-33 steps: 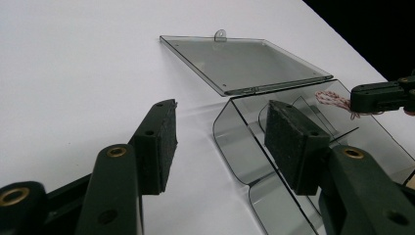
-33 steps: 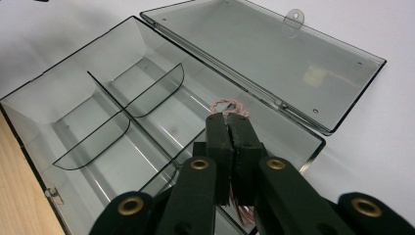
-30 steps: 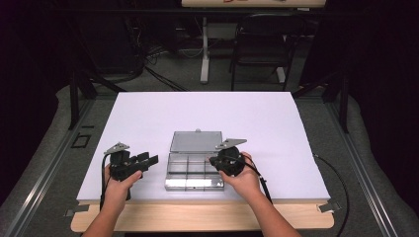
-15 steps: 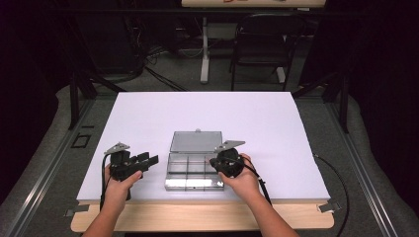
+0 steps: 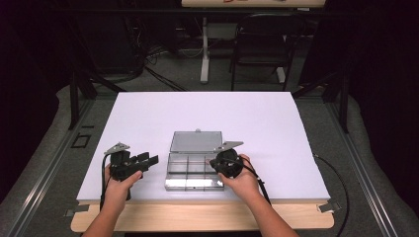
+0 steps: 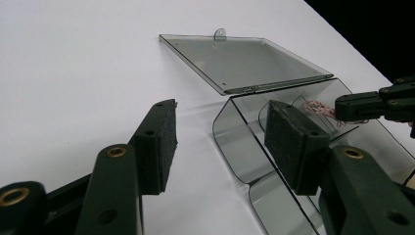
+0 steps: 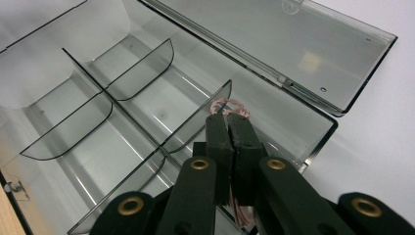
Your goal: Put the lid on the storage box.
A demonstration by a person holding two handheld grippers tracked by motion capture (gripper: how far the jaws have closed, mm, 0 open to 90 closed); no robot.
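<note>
A clear plastic compartment box (image 5: 193, 186) lies on the white table (image 5: 247, 123), its lid (image 5: 196, 141) folded flat behind it. My right gripper (image 5: 213, 163) reaches into the box from the right. Its jaws are shut (image 7: 228, 120) on a thin pink-and-white twisted string (image 7: 230, 105), above the back right compartment beside a curved divider (image 7: 198, 117). My left gripper (image 5: 151, 160) rests just left of the box, jaws open (image 6: 222, 117) and holding nothing. Ahead of them are the box's left wall (image 6: 235, 147), the lid (image 6: 249, 61), the right gripper's tip (image 6: 345, 106) and the string (image 6: 318, 108).
The other compartments (image 7: 98, 147) look empty. The table's wooden front edge (image 5: 197, 217) lies close under both forearms. Beyond the far edge stand a chair (image 5: 259, 44) and a table leg (image 5: 204, 49) on a dark floor.
</note>
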